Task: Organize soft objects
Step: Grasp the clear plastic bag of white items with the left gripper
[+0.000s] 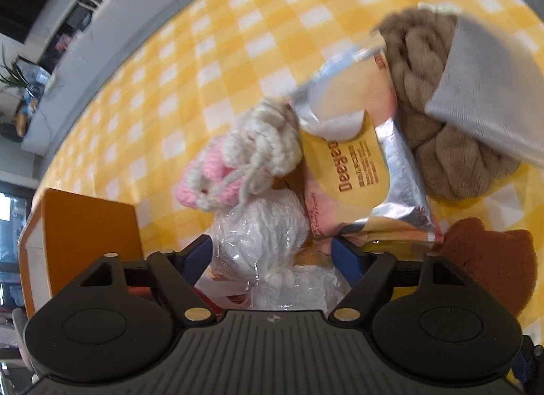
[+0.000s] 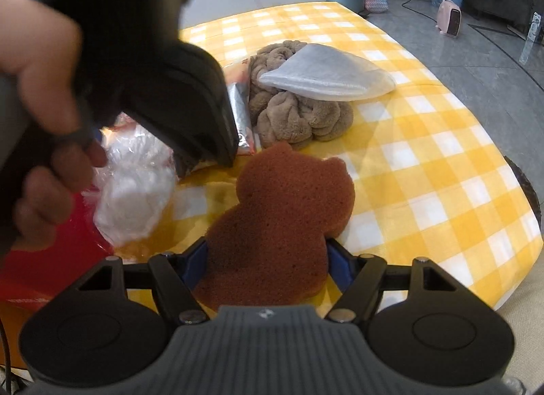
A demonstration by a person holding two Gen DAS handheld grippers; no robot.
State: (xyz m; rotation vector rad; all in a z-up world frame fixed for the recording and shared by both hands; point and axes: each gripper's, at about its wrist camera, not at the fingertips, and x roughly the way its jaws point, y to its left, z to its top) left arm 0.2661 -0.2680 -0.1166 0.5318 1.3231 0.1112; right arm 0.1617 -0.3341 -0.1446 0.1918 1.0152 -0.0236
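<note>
The table (image 2: 425, 157) wears a yellow-and-white checked cloth. Directly on it lie a brown bear-shaped sponge (image 2: 282, 211), a knotted tan plush cushion (image 2: 299, 119) — a grey folded cloth (image 2: 326, 79) rests on top — a clear-wrapped white bundle (image 2: 136, 198) and a silver-yellow snack packet (image 1: 357, 164).

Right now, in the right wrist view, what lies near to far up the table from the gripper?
Right gripper → brown bear-shaped sponge → tan twisted plush towel → pale grey folded cloth draped on the towel → far edge of the yellow checked tablecloth.
</note>
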